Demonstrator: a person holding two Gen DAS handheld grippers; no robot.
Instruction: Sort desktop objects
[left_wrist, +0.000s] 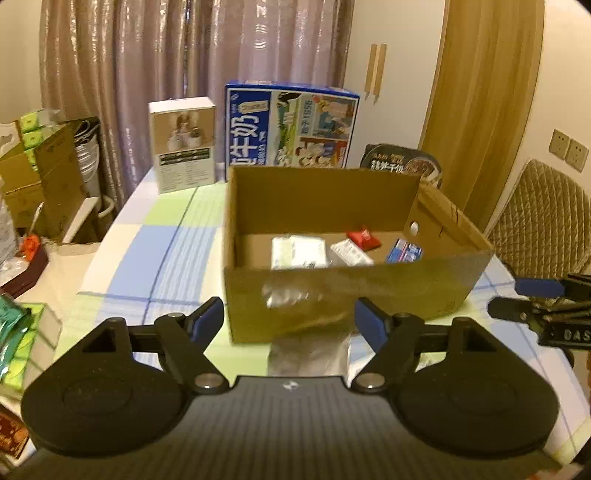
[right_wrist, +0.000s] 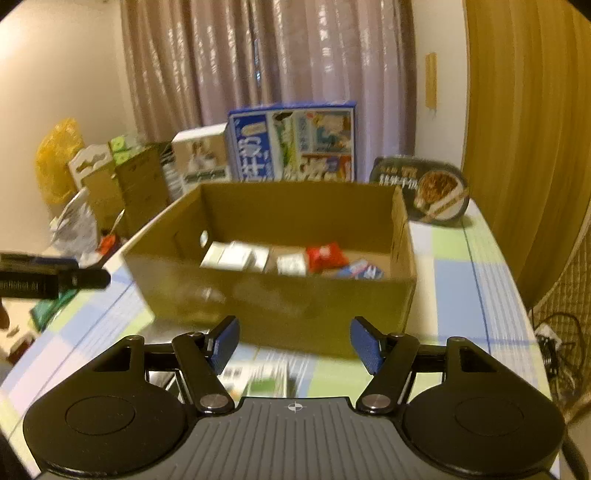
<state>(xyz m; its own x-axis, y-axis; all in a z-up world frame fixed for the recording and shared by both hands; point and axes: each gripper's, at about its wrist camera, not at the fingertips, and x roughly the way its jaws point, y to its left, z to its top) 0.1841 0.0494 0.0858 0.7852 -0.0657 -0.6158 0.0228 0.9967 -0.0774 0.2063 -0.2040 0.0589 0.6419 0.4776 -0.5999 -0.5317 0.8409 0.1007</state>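
Both wrist views face an open cardboard box (left_wrist: 351, 291) on the checked tablecloth (left_wrist: 166, 251).

Left gripper (left_wrist: 290, 321): I read the jaws as standing well apart, blue pads clear, nothing pinched. A clear, silvery packet (left_wrist: 310, 354) lies on the cloth between and just ahead of them, against the box's near wall; blurred, no contact I can see.

Right gripper (right_wrist: 293, 343): jaws likewise spread, holding nothing. Printed papers (right_wrist: 266, 376) lie flat on the cloth under the gap.

Inside the box, on its floor: a white packet (left_wrist: 299, 251), a smaller white pack (left_wrist: 349, 253), a red pouch (left_wrist: 364, 238), a blue-and-white pack (left_wrist: 404, 253).

Behind the box stand a blue milk carton case (left_wrist: 291, 129), a white product box (left_wrist: 183, 142) and a dark instant-meal tub (right_wrist: 424, 192).
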